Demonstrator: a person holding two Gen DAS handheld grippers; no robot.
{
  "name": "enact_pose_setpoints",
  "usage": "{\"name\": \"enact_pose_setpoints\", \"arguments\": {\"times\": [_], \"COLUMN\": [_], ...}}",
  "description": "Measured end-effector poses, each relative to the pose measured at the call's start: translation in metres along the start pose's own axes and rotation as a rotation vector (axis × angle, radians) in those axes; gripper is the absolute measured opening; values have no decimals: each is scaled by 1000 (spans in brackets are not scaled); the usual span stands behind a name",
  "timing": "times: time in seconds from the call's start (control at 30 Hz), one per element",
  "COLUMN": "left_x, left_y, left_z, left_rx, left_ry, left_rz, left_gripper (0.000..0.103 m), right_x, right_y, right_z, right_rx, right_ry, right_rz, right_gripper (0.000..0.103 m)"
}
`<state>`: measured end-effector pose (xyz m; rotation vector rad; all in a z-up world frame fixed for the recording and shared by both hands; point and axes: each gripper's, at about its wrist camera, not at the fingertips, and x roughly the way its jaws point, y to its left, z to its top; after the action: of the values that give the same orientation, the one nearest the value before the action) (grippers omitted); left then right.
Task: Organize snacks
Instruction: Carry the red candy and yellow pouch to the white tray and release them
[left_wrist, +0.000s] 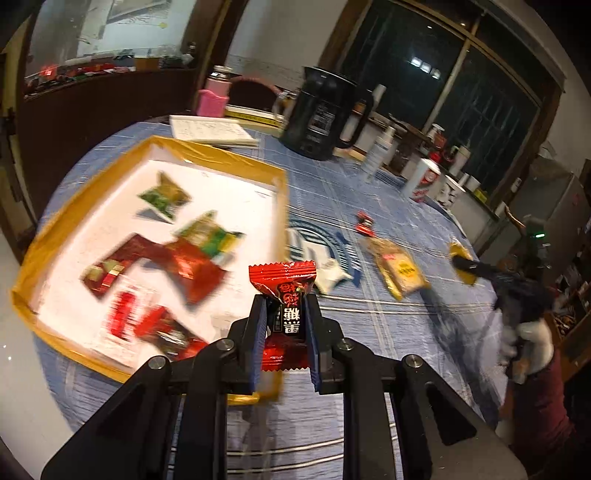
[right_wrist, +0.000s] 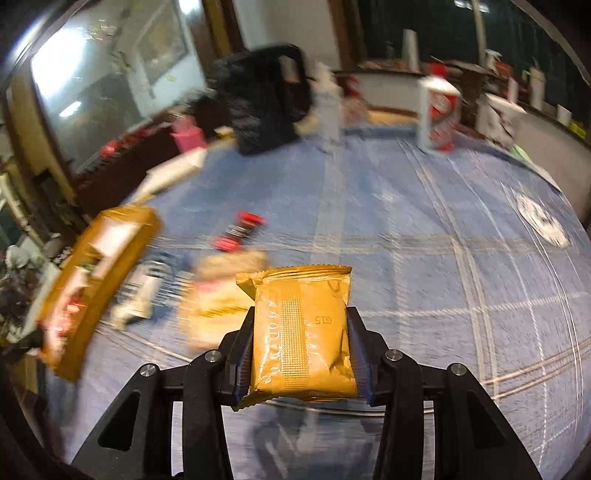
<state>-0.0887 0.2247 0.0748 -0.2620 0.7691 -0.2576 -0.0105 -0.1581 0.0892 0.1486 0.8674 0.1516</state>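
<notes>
snacks sat pinched in both claws: the left claw (left_wrist: 286, 314) was clamped on a red candy (left_wrist: 282, 280), and the right claw (right_wrist: 301, 332) held a gold packet (right_wrist: 301, 328) by its two side edges, jaws narrow around it.

the candy was gripped by the middle of its wrapper with most of it standing proud, so a quick swing could have twisted it loose short of the box (left_wrist: 218, 160), which lay at ten o'clock of that claw with several wrappers already inside. the gold packet's slick foil might have slipped out the same way.

outward, another yellow packet (left_wrist: 399, 273) and a small red sweet (left_wrist: 364, 223) lay loose on the blue checked cloth (right_wrist: 424, 221). a black jug (left_wrist: 321, 114) stood at twelve o'clock, a white cup (right_wrist: 437, 110) at one o'clock of the right claw. dark windows and cluttered shelves ringed the room.
</notes>
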Motion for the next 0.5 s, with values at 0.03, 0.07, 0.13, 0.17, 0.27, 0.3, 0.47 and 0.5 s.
{"name": "enact_pose_setpoints", "arguments": {"times": [0.03, 0.07, 0.13, 0.17, 0.27, 0.3, 0.47, 0.5], "left_x": [-1, -2, -4, -4, -2, 0, 18, 23], "left_y": [5, 13, 25, 34, 56, 63, 94, 98], "left_z": [2, 6, 12, 16, 24, 26, 36, 40], "left_rx": [-3, -9, -21, -32, -48, -54, -86, -83], "left_ry": [-3, -8, -14, -16, -15, -13, 19, 30], "left_rz": [10, 28, 49, 64, 103, 115, 152, 164], "left_gripper": [17, 17, 17, 17, 17, 17, 17, 17], "right_x": [-3, -3, 0, 3, 16, 22, 54, 61], "right_y": [16, 33, 63, 78, 130, 150, 229, 242], "right_z": [5, 11, 18, 21, 26, 27, 19, 17], "right_rx": [-17, -35, -62, -76, -131, -153, -248, -266], "right_ry": [-3, -2, 8, 15, 37, 46, 98, 109], "right_rz": [33, 67, 125, 152, 221, 239, 291, 294], "right_gripper": [45, 45, 45, 45, 45, 45, 45, 45]}}
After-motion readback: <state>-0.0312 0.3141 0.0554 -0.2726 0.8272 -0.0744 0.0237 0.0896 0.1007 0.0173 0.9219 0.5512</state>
